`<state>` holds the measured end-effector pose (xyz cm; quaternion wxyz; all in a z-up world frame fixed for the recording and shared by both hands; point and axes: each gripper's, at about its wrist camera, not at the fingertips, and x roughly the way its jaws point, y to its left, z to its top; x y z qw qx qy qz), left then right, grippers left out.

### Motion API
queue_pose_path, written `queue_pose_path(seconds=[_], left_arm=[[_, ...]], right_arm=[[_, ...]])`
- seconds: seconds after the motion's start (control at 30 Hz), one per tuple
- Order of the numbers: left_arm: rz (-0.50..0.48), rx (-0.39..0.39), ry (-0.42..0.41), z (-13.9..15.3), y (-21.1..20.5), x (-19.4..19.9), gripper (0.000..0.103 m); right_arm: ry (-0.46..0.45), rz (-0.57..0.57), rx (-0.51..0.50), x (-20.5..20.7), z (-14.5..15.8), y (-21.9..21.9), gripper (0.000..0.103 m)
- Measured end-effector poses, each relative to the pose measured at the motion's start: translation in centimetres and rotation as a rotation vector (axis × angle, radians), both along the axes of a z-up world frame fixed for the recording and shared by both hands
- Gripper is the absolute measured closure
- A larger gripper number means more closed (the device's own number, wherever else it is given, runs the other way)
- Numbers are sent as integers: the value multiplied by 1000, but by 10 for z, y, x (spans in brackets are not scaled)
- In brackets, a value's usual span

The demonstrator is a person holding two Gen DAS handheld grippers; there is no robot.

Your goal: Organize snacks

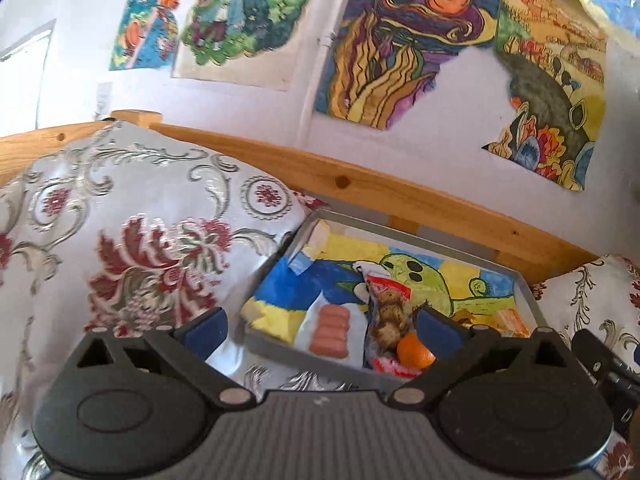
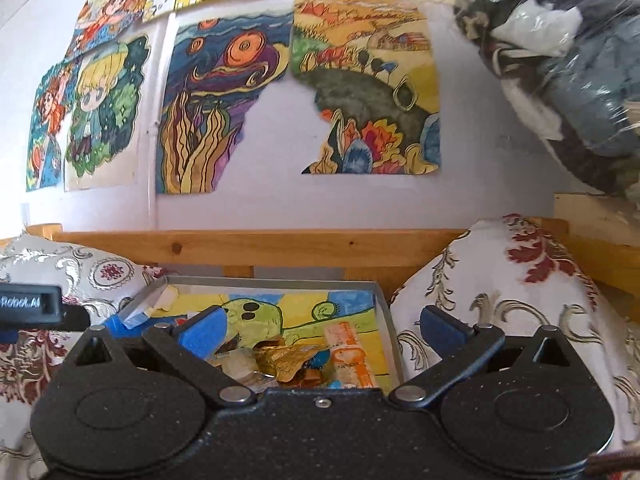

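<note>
A grey tray (image 1: 408,236) lined with a colourful drawing lies between two cushions. In it I see a pack of pink sausages (image 1: 330,332), a clear bag of round brown snacks (image 1: 386,316), an orange (image 1: 415,350) and an orange packet (image 1: 510,322). My left gripper (image 1: 320,326) is open, held just above the tray's near edge over these snacks. In the right wrist view the same tray (image 2: 384,300) holds a crumpled gold wrapper (image 2: 286,360) and an orange-white packet (image 2: 350,354). My right gripper (image 2: 324,328) is open over the tray's right side, empty.
Patterned cushions (image 1: 132,232) (image 2: 512,292) flank the tray. A wooden rail (image 1: 360,180) runs behind it, below a white wall with drawings (image 2: 224,108). A plastic-wrapped bundle (image 2: 568,64) hangs at upper right. The other gripper's body (image 2: 30,304) shows at left.
</note>
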<state>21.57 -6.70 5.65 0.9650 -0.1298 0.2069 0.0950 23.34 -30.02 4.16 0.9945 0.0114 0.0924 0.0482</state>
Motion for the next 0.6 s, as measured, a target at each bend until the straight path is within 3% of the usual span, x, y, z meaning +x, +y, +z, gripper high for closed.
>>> queue_pose_path(seconds=[0.6], left_arm=[[5, 98, 97, -31, 27, -92, 1]], right_arm=[[59, 36, -23, -100, -12, 14, 1]])
